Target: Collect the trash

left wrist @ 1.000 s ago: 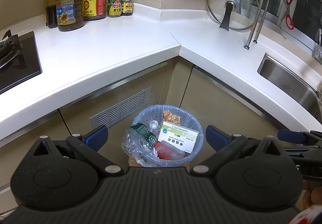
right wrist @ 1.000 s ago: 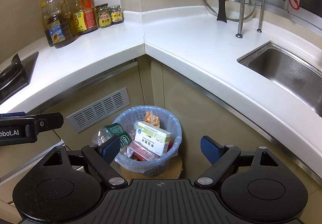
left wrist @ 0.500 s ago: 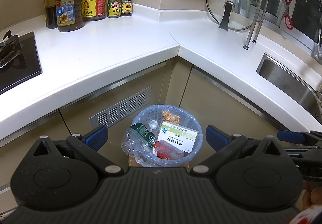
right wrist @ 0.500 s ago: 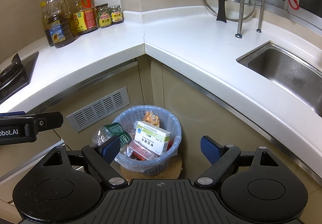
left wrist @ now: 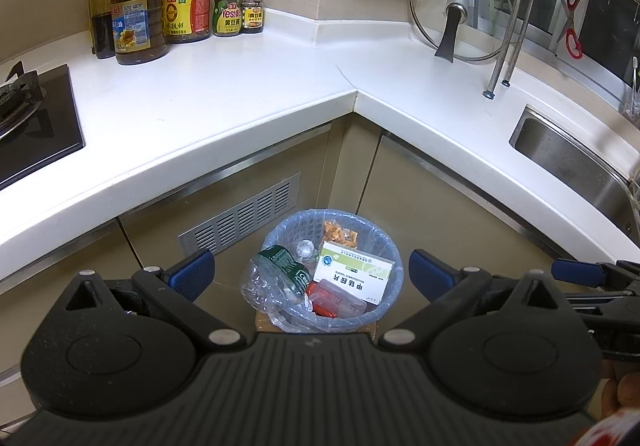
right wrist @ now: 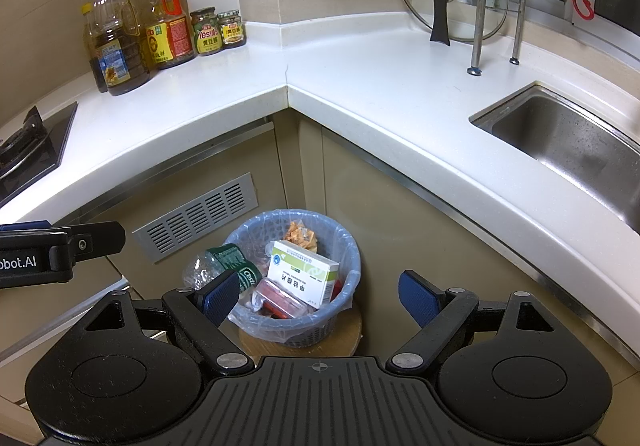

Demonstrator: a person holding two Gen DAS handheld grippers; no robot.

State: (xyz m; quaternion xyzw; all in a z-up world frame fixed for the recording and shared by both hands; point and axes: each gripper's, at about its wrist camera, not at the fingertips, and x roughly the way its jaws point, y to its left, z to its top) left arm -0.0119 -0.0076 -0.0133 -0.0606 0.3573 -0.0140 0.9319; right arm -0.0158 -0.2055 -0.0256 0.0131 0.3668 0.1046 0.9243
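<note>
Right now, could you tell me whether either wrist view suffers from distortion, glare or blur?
Left wrist view: fisheye bends the countertop edge; the glass lid catches window reflections; focus sharp. Right wrist view: same bowing, dark vignette in the top corners, soft sheen in the sink.

A white stone L-shaped countertop [left wrist: 248,85] is wrapping around a beige-tiled kitchen corner. Beige cabinet doors [right wrist: 400,221] are sitting beneath it, one carrying a silver slatted vent grille [left wrist: 240,215]. A black glass gas hob [left wrist: 36,125] is lying at the left, and a stainless steel sink basin [right wrist: 568,133] is sinking into the right. A dark window [left wrist: 600,5] is running behind the sink.
</note>
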